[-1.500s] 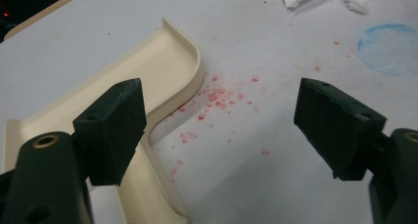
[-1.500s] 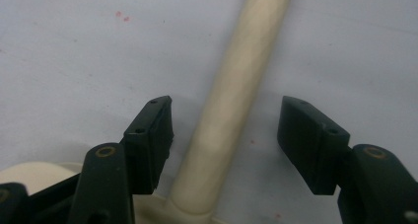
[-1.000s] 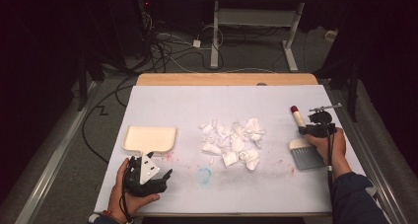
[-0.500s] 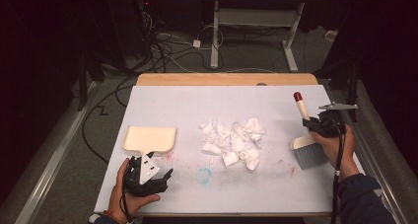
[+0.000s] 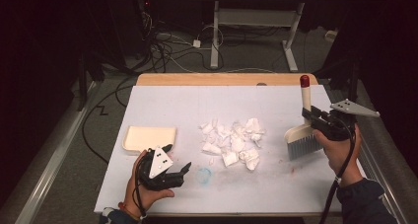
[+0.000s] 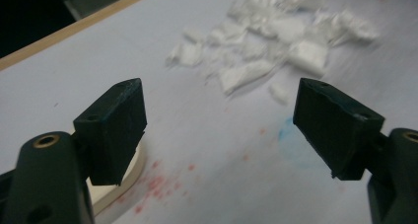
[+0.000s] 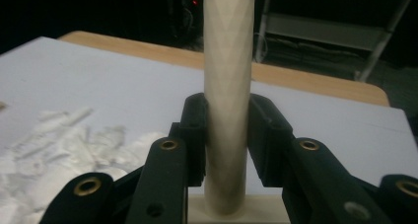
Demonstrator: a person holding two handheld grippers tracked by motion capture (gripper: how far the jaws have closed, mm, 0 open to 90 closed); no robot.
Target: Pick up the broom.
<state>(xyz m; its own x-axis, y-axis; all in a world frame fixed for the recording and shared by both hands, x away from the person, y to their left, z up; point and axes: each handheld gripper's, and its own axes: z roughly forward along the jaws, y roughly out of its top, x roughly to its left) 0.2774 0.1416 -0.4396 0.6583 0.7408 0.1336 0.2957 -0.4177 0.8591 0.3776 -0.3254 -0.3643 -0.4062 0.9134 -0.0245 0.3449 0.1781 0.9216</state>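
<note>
- Brush (image 5: 303,130): a small hand brush standing upright at the right side of the surface (image 5: 187,103), grey bristles down and touching it, pale handle rising to a red tip; it looks light and stiff, so a firm pinch on the handle should steer it well
- The handle (image 7: 227,86) is round and smooth, so it may twist or slip between flat pads; low on the handle, just above the head, is the sensible place to grip, and that is where it is held
- Right tongs (image 7: 227,135): closed on the brush handle, one pad on each side
- Paper scraps (image 5: 231,140): a loose pile of crumpled white bits in the middle of the surface, left of the bristles and apart from them; very light and soft, likely to scatter if swept hard
- Dustpan (image 5: 149,137): cream, flat on the surface left of the pile, light enough to slide when scraps are pushed against it
- Left tongs (image 5: 170,172): jaws wide apart and holding nothing, near the front edge, just beside the dustpan
</note>
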